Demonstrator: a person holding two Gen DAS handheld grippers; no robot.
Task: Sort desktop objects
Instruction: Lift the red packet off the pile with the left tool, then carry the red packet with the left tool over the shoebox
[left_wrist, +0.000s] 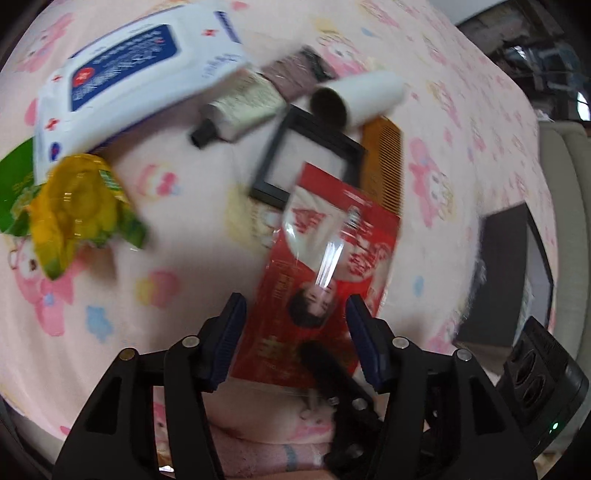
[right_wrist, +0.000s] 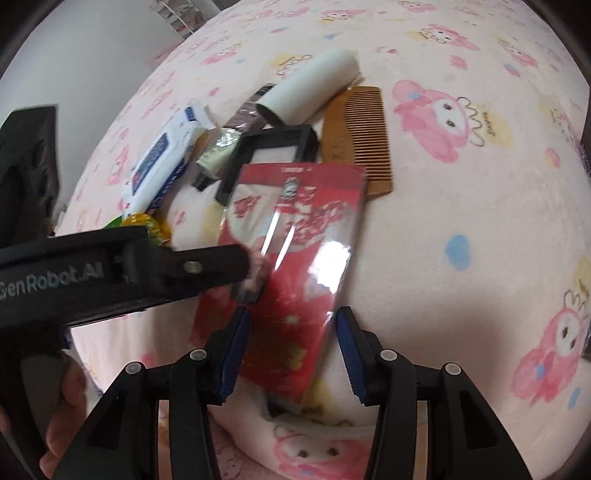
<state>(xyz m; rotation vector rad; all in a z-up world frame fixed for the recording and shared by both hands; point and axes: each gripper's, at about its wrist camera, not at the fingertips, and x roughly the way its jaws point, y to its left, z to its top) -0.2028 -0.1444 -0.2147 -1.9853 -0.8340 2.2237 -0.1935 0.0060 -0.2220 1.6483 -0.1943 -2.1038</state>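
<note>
Your 2 grippers are spread: the red packet (right_wrist: 291, 258) lies between the right gripper (right_wrist: 291, 347) jaws, long way pointing up the frame; the left gripper (left_wrist: 295, 332) is spread over its lower end.

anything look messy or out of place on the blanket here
Yes. The things lie heaped, not sorted: the red packet lies over the black frame and the comb, and the white roll rests tilted across the frame's far edge. The yellow wrapper looks crumpled.
</note>
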